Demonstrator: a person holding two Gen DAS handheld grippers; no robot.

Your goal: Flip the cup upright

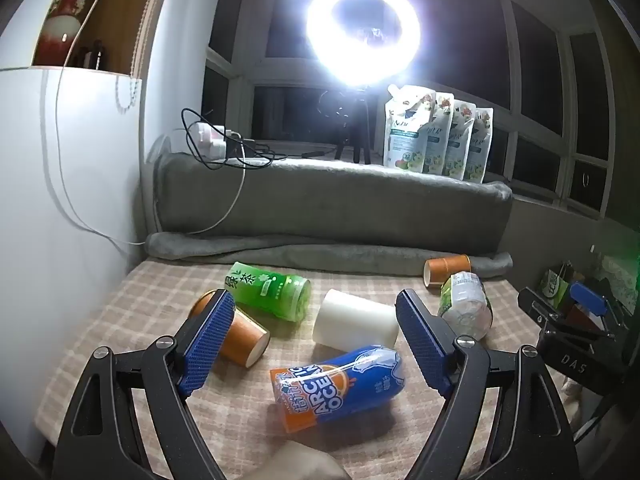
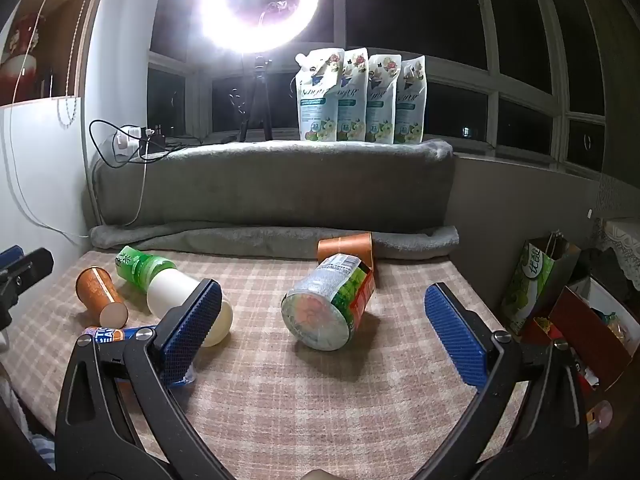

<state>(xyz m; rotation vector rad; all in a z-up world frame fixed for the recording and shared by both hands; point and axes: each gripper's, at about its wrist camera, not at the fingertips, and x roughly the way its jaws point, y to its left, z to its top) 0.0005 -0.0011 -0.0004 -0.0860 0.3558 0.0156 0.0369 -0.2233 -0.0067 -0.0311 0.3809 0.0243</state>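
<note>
left wrist view, checked tabletop (image 1: 132, 300), left to right: orange cup (image 1: 236, 332), green cup (image 1: 272, 290), white cup (image 1: 356, 320), blue cup (image 1: 340, 384), clear cup (image 1: 466, 308), all lying on their sides; left gripper (image 1: 316, 336) jaws wide, right gripper (image 2: 322, 332) likewise, both empty.

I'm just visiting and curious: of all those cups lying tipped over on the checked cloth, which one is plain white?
The white cup in the middle, lying on its side between the green tea cup and the blue-and-orange cup. It alone has no print or colour.
</note>
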